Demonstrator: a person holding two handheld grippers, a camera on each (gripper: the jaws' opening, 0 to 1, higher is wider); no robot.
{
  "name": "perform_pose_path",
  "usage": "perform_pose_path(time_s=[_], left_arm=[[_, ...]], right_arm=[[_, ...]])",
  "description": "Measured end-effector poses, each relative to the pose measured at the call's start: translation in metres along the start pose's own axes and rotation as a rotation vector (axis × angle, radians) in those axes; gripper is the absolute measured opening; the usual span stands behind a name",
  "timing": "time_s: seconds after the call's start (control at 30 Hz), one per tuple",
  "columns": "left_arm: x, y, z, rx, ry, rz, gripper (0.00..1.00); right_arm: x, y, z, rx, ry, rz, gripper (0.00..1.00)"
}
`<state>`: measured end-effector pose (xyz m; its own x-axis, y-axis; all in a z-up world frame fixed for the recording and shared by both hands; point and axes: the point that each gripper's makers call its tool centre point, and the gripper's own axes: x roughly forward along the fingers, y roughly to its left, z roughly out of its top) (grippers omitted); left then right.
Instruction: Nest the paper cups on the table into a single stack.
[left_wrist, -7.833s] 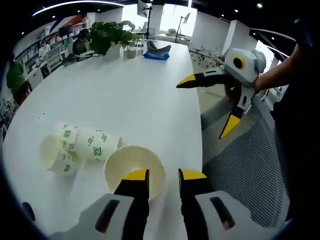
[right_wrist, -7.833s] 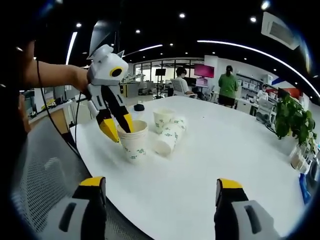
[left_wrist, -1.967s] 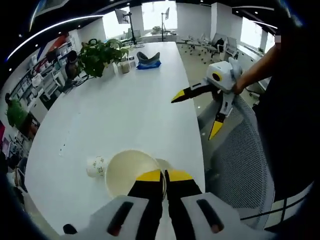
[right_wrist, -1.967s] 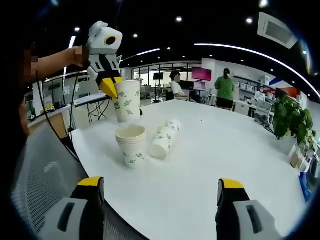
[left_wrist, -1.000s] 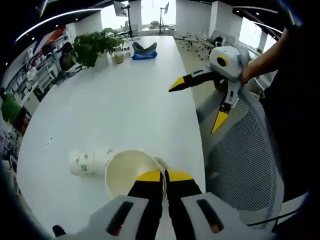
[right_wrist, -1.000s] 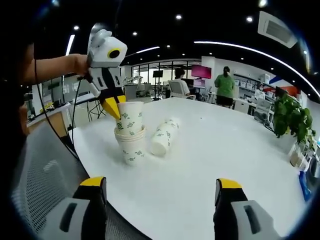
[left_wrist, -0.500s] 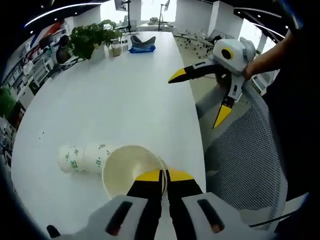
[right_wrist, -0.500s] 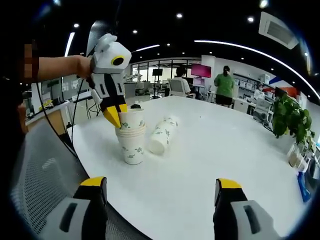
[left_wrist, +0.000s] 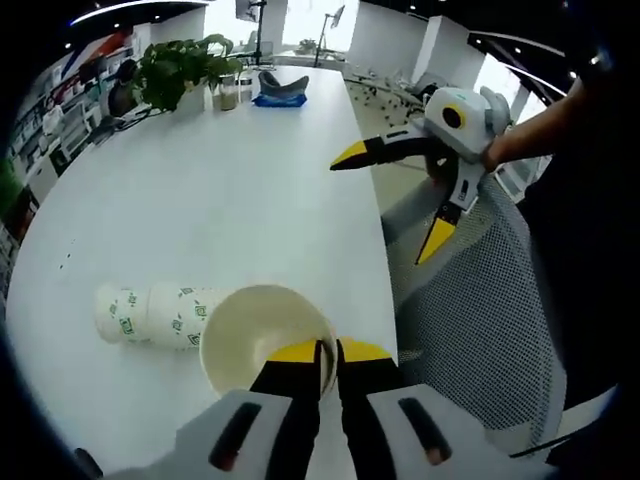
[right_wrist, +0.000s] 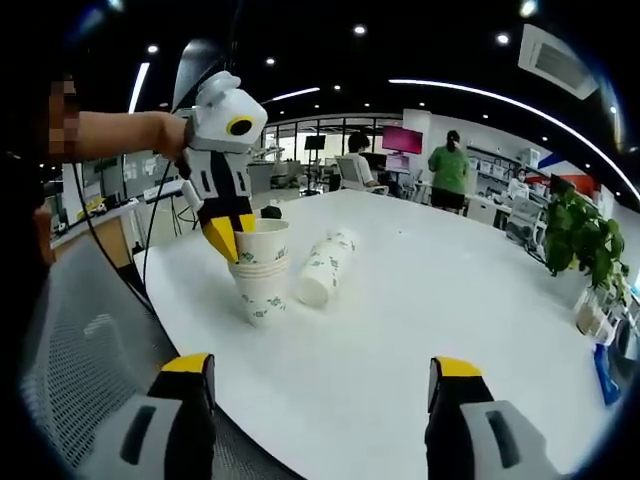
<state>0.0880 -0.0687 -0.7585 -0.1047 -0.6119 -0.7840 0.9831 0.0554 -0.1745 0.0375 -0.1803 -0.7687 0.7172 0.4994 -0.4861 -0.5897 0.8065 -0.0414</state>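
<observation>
On the white table (left_wrist: 230, 190), toward its left in the left gripper view, a short nested run of paper cups (left_wrist: 150, 313) lies on its side, white with small green square motifs, its closed end pointing left and its mouth end hidden behind the upright stack. Just right of it stands the upright stack of cups (left_wrist: 262, 335), seen from above as a wide cream-white round mouth with a thin rolled rim. The left gripper (left_wrist: 320, 352) has its yellow-tipped jaws pinched together on the near rim of the stack's top cup, one jaw inside the mouth and one outside. In the right gripper view the same stack (right_wrist: 259, 270) shows from the side near the table's edge: several rims step down closely under the top cup, with green print on the lowest wall, and the left gripper comes down on it from above, held by a person's hand. The lying cups (right_wrist: 322, 269) sit just beside it, mouth toward the camera. Farther right in the left gripper view, the right gripper (left_wrist: 405, 200) hangs off the table's edge over a grey mesh chair (left_wrist: 490, 320), its black, yellow-tipped jaws spread wide and holding nothing; its own view likewise shows the two jaws far apart at the bottom. At the far end of the table stand a leafy potted plant (left_wrist: 180, 68), a small jar and a blue cloth bundle (left_wrist: 280, 90). Nothing lies between the stack and the lying cups. People stand and sit in the office background (right_wrist: 450, 170).
</observation>
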Motion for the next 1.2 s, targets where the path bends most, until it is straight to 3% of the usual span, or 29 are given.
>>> perform_pose_path(time_s=[0.2, 0.63, 1.2], left_arm=[[0.007, -0.003, -0.007, -0.003, 0.038, -0.023, 0.04], [0.017, 0.001, -0.019, -0.019, 0.053, -0.039, 0.05], [0.022, -0.005, -0.017, -0.035, 0.049, -0.040, 0.06]], right_arm=[[0.001, -0.001, -0.002, -0.001, 0.008, -0.001, 0.87], [0.001, 0.000, -0.002, -0.005, 0.015, -0.001, 0.87], [0.000, 0.002, -0.001, -0.004, 0.013, 0.002, 0.87]])
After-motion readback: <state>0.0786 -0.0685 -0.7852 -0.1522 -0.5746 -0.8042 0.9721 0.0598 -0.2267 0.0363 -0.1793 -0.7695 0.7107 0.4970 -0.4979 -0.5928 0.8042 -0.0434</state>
